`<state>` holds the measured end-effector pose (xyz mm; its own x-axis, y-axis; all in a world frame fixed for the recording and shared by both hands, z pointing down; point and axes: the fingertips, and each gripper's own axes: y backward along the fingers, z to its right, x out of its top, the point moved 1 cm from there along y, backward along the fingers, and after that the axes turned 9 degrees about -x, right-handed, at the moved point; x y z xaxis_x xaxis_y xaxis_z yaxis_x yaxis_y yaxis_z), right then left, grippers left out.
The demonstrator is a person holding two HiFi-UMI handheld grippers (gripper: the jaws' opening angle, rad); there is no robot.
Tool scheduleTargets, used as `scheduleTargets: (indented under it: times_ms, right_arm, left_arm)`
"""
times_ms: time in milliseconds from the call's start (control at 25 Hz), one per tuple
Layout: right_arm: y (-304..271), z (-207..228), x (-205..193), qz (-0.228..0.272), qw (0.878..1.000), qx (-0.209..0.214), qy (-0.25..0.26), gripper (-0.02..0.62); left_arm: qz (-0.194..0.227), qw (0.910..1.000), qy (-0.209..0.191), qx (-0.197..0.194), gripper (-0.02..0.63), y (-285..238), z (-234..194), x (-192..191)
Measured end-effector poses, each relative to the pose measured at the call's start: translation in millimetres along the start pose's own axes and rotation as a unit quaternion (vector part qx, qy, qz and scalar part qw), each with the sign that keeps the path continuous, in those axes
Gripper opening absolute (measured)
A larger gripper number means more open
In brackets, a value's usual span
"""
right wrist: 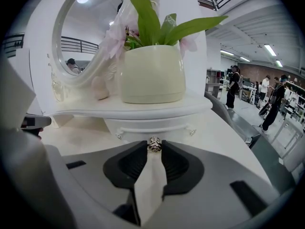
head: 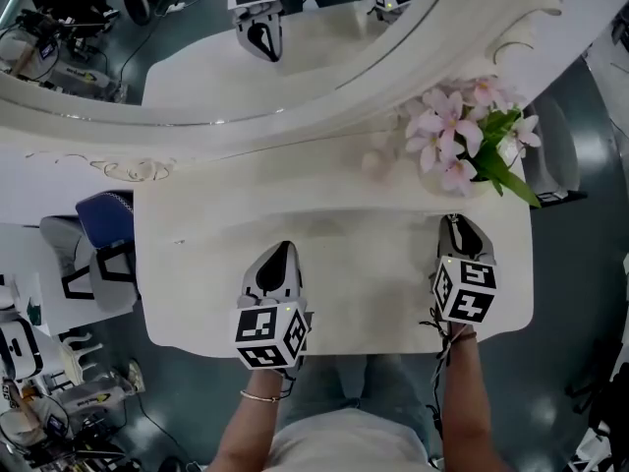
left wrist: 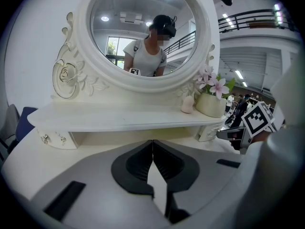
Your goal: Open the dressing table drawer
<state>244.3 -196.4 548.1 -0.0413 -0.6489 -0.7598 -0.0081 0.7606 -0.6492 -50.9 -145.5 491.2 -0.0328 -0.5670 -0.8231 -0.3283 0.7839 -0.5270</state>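
Your right gripper pinches the small metal knob of the white drawer under the shelf with the flower pot

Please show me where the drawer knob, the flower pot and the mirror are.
knob [right wrist: 154, 145]: right gripper view, on its metal front.
pot [right wrist: 151, 75]: right gripper view, on the middle of its wall.
mirror [left wrist: 114, 27]: left gripper view, on its glass.

The table is cream white, its drawer knob silver. The flowers are pink with green leaves.
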Motion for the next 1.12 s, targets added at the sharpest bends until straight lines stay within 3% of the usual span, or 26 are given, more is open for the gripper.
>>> scheduleTargets:
  times_ms: [1120]
  right_arm:
    - [15,2,-16,-0.005,1.000,0.009,-0.005,0.099]
  left_arm:
    - [-0.004,1.0000,-0.004,-0.005,0.018,5,9,-9]
